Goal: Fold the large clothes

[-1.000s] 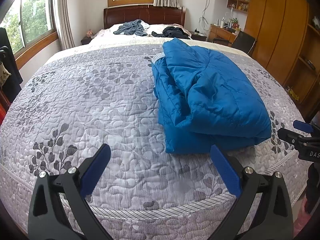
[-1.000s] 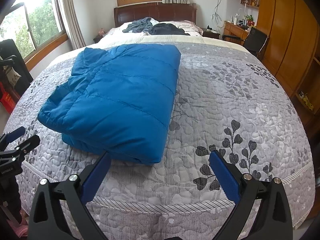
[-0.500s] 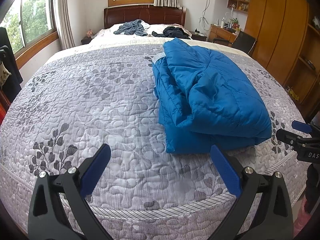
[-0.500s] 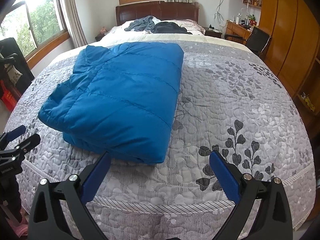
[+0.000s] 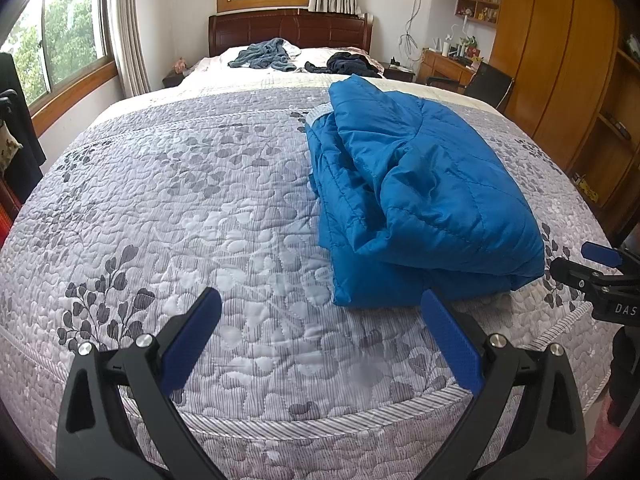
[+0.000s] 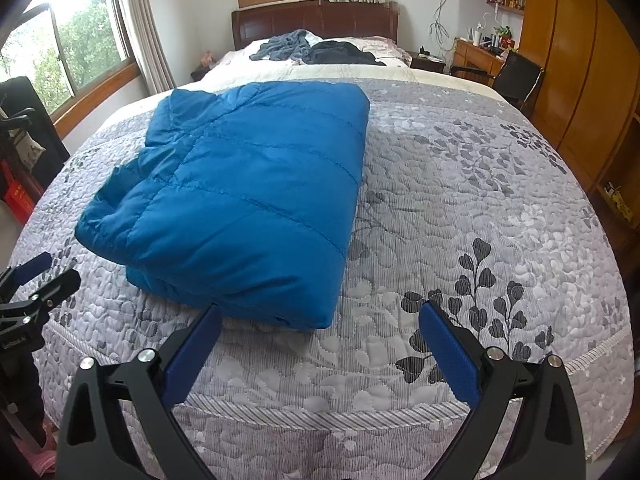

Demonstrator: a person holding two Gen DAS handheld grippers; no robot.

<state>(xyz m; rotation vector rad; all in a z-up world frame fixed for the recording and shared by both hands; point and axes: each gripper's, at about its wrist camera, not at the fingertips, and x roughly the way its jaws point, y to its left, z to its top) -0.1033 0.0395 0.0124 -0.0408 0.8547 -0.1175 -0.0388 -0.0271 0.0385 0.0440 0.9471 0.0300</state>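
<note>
Left wrist view, nearest first: the left gripper (image 5: 320, 320) hangs just off the foot of the bed with its jaws wide apart and nothing in them, and the right gripper (image 6: 320, 334) is the same deal, jaws spread and empty. Right past them is the blue puffer jacket (image 6: 248, 200), already folded into a fat rectangle and lying on the bed (image 5: 180, 200) near the foot edge, a bit toward the right side from the left camera. From the right wrist view the top panel looks pretty tidy, but on the left camera's side you can see loose layers and what looks like a sleeve or hem bunched along the open edge. My guess is this thing is light, squishy and kinda slick, so it'll spring back open and slide if you only pinch one thin layer. I'd grab a thick bite through the stacked layers at the near corners, or at that messy open edge if it needs tucking. The bedspread is a grey quilted one with leaf print, soft, so it gives under pressure. Further back there are a grey-blue garment (image 5: 264, 54) and a dark garment (image 5: 348, 65) piled by the wooden headboard (image 5: 288, 28), windows on the left and back walls, and wooden wardrobes (image 5: 560, 60) plus a desk on the right.
</note>
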